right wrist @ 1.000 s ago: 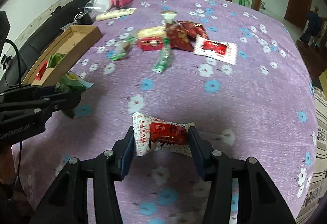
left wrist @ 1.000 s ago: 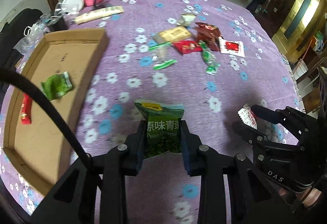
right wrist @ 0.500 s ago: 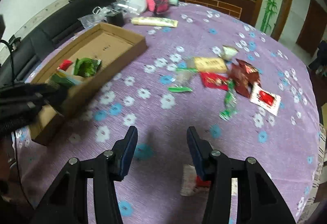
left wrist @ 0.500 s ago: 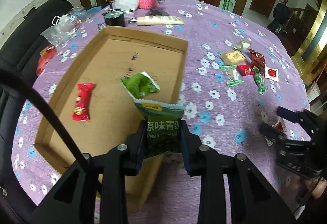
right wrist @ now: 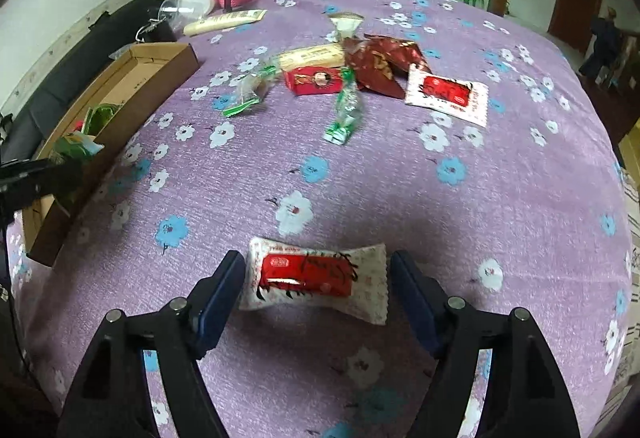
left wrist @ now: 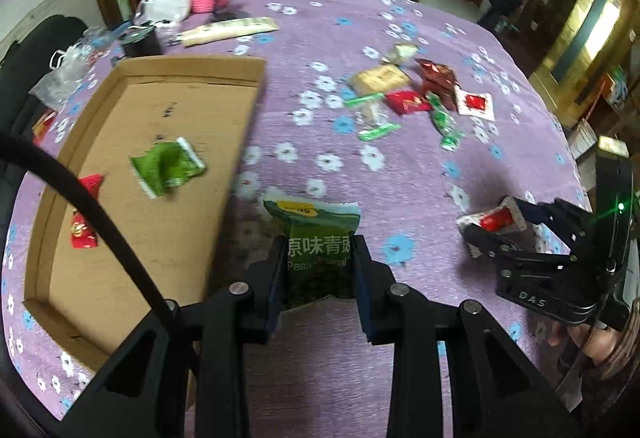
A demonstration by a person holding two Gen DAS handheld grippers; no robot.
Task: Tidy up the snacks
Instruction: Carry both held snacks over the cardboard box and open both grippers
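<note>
Left gripper: fingers pinching a green pea packet, held above the table just beside the cardboard tray. Right gripper: fingers spread, having just been opening, astride a white-and-red snack lying on the table. Tray holds a green packet and a red one.

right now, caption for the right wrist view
Open right gripper straddles a white-and-red snack packet lying on the purple floral tablecloth.

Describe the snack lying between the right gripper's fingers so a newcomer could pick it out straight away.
On the purple flowered tablecloth, look at the near edge, well apart from the snack pile farther back. There, alone between the open right gripper, lies a white pillow-shaped wrapper with a red label.
</note>
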